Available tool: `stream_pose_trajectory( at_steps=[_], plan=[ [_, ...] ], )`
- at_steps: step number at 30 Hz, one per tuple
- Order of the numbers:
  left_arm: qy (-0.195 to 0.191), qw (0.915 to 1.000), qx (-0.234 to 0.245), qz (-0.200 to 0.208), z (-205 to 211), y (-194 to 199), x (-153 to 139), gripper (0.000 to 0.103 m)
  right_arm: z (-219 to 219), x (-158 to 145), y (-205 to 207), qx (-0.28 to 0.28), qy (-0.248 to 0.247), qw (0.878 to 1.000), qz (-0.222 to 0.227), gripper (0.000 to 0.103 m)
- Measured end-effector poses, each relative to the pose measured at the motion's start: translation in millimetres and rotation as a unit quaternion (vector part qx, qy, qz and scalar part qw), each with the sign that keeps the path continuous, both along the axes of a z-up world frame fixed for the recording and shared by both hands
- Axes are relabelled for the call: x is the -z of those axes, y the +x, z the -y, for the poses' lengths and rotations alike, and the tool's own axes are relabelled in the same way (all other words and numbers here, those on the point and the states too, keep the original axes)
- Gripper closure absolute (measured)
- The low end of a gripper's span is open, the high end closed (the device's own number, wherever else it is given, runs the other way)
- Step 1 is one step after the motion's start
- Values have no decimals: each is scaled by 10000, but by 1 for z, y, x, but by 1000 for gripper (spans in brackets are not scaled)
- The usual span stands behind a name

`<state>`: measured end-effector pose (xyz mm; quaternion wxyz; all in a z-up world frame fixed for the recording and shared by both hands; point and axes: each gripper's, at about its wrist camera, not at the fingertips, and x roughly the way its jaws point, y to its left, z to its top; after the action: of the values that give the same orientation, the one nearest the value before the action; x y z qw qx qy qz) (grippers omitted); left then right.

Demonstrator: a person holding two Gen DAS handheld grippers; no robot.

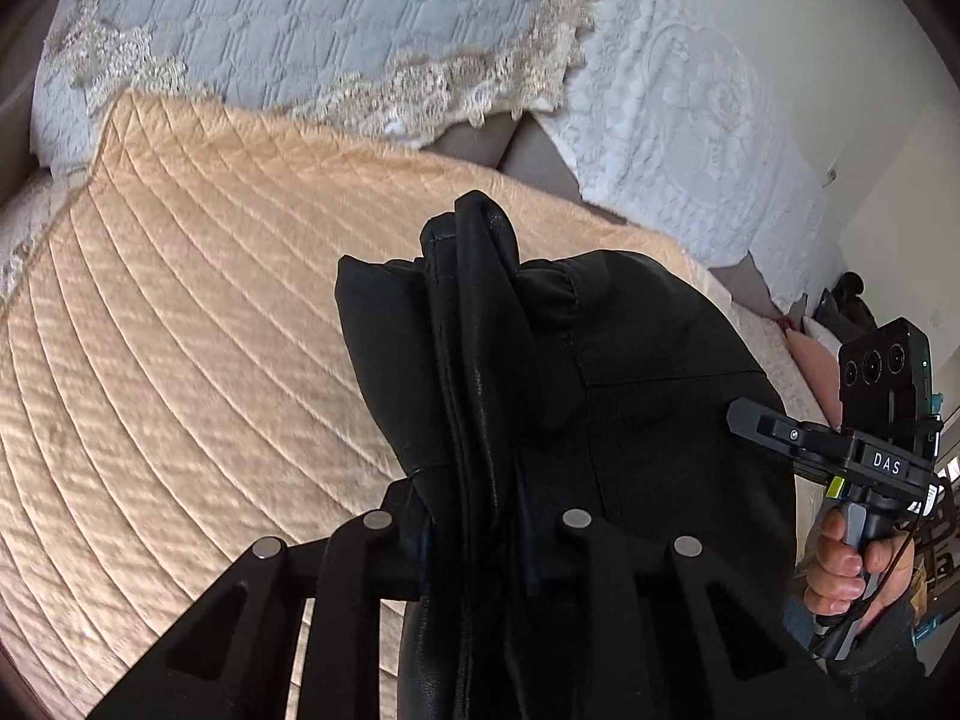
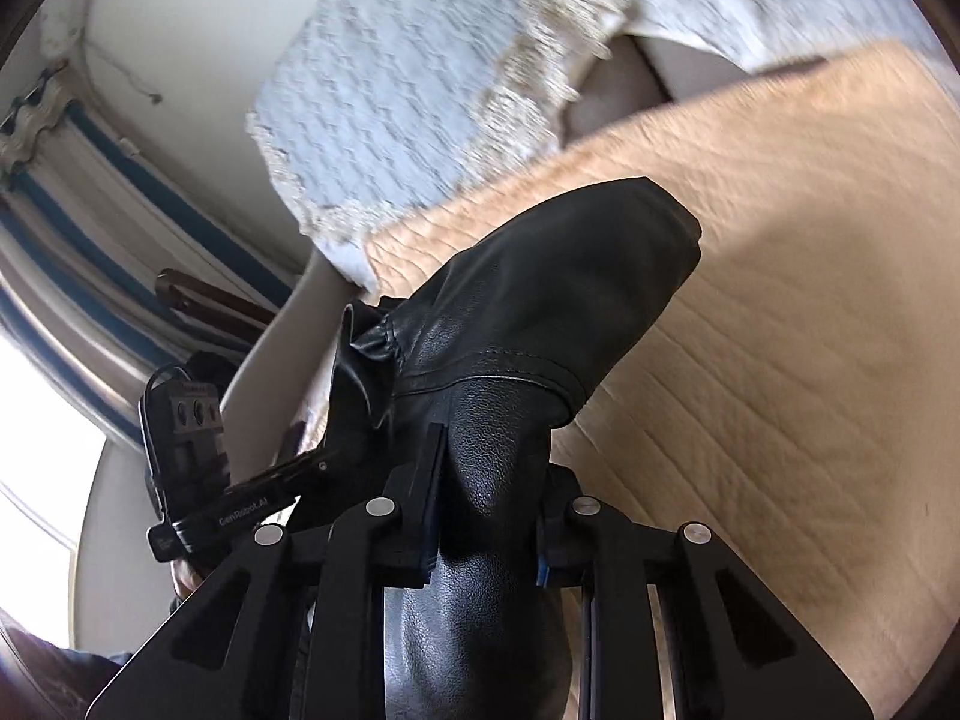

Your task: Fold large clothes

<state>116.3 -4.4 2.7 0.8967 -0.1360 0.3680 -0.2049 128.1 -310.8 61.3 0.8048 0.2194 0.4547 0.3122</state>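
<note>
A black leather garment [image 1: 600, 372] is lifted above a peach quilted bed cover [image 1: 180, 330]. My left gripper [image 1: 477, 546] is shut on a thick bunched edge of it, with folds standing up between the fingers. In the right wrist view my right gripper [image 2: 489, 534] is shut on another part of the black leather garment [image 2: 540, 300], and a stitched seam runs just beyond the fingers. The right gripper [image 1: 780, 432] also shows at the right edge of the left wrist view, held by a hand [image 1: 846, 570]. At the left of the right wrist view is the left gripper [image 2: 240, 510].
Pale blue pillows with lace trim [image 1: 312, 30] and a white textured pillow [image 1: 678, 120] lie at the head of the bed. A striped curtain [image 2: 78, 192] and a bright window [image 2: 30, 450] are on the left of the right wrist view. A pink cushion [image 1: 810, 360] lies beyond the bed.
</note>
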Motion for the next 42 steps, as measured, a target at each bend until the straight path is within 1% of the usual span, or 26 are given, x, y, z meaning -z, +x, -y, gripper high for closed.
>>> stream_pose_trajectory(
  at_steps=[3,7,9,12,14,15,17,18,19,20,21,22,23,24,26,27,30,32,34,36,37,38,40,42],
  plan=[
    [126,9997,-106,185,-10,14,-16,81,-18,-4,24,-84,-10,9999,103,79],
    [185,9988,-305,334,-33,47,-34,81,-43,-9,64,-234,21,9995,219,79],
    [197,9983,-381,382,-44,64,-39,81,-57,-9,85,-300,28,9993,239,79],
    [225,9978,-485,385,-61,93,-40,81,-74,2,117,-376,-38,9991,183,79],
    [255,9977,-542,319,-70,115,-33,81,-83,18,134,-371,-119,9992,54,76],
    [308,9976,-563,264,-74,127,-25,81,-89,29,145,-353,-202,9992,-40,75],
    [392,9970,-672,46,-78,148,-6,80,-97,60,162,-293,-442,9980,-346,69],
    [527,9960,-712,-84,-80,158,8,78,-98,74,167,-208,-655,9964,-499,68],
    [663,9945,-776,-218,-83,166,22,76,-98,82,167,-160,-773,9954,-550,67],
    [654,9938,-845,-308,-88,170,32,70,-97,88,168,-154,-745,9954,-577,66],
    [535,9945,-837,-318,-93,170,37,68,-94,89,165,-142,-640,9962,-576,64],
    [417,9953,-824,-278,-99,167,38,67,-93,87,162,-130,-675,9962,-529,64],
    [416,9952,-854,-238,-103,163,37,65,-92,82,156,-112,-833,9957,-398,64],
    [474,9948,-882,-189,-105,158,35,65,-93,76,150,-108,-952,9950,-281,64],
    [782,9922,-972,-48,-102,141,25,65,-96,61,135,-151,-1134,9934,-26,64],
    [879,9910,-1007,102,-101,132,17,68,-96,57,127,-188,-1159,9931,84,64],
    [798,9919,-789,596,-92,94,-5,68,-106,42,104,-350,-1281,9904,389,64],
    [899,9902,-651,842,-79,71,-11,68,-113,41,86,-478,-1394,9880,469,64],
    [1066,9890,-584,839,-69,64,-3,68,-120,47,76,-581,-1565,9847,504,64],
    [1215,9889,-627,588,-68,70,17,68,-131,60,69,-703,-1797,9801,455,64],
    [1173,9901,-649,406,-71,76,29,68,-135,66,66,-698,-1921,9777,479,64],
    [1089,9912,-668,355,-75,78,37,67,-138,68,66,-703,-1975,9764,519,64],
    [1079,9906,-720,425,-76,77,41,67,-141,71,65,-655,-2080,9744,540,64],
    [1118,9897,-790,429,-75,76,39,67,-138,68,64,-606,-2078,9749,515,64]
  ],
)
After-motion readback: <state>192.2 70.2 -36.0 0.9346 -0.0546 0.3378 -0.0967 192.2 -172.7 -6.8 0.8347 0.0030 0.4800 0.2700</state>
